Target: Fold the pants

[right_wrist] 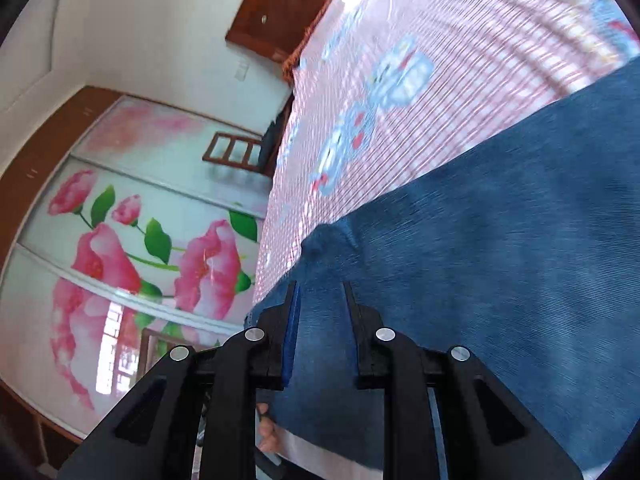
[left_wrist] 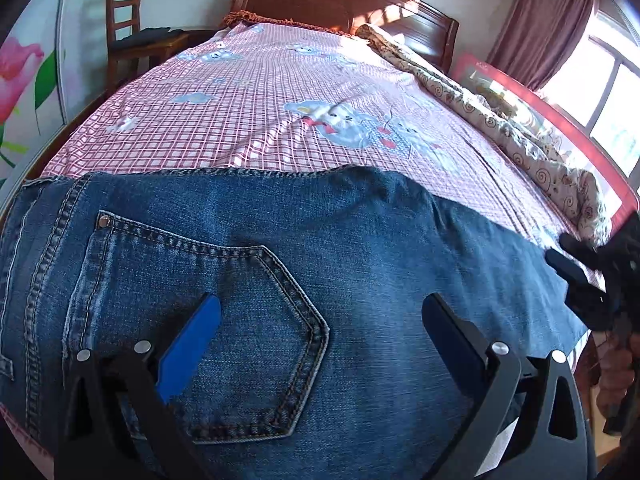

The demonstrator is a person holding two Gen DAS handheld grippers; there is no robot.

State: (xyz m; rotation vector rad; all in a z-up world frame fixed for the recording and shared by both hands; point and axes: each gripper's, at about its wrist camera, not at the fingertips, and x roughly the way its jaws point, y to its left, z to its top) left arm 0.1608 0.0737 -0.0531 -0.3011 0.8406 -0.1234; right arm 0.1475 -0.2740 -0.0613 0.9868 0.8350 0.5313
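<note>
Jeans [left_wrist: 360, 248] lie flat on bed [left_wrist: 260, 92]; left tongs [left_wrist: 320, 316] and right tongs [right_wrist: 320, 296] both apart above denim.

Counts from my two tong cameras

I counted one pair of jeans [left_wrist: 360, 248] spread on one checked bedsheet [left_wrist: 248, 120], with one back pocket [left_wrist: 224, 332] showing and one rivet [left_wrist: 104, 222] at its corner. I had two tongs: my left gripper [left_wrist: 320, 312] with two fingers wide apart, and my right gripper [right_wrist: 320, 292], also two fingers. There was one wooden chair [left_wrist: 124, 20], one headboard [left_wrist: 332, 0], one rolled quilt [left_wrist: 500, 120], one curtain [left_wrist: 548, 16]. On the wardrobe door [right_wrist: 132, 248] I made out perhaps five pink flowers, though blur made that uncertain.
</note>
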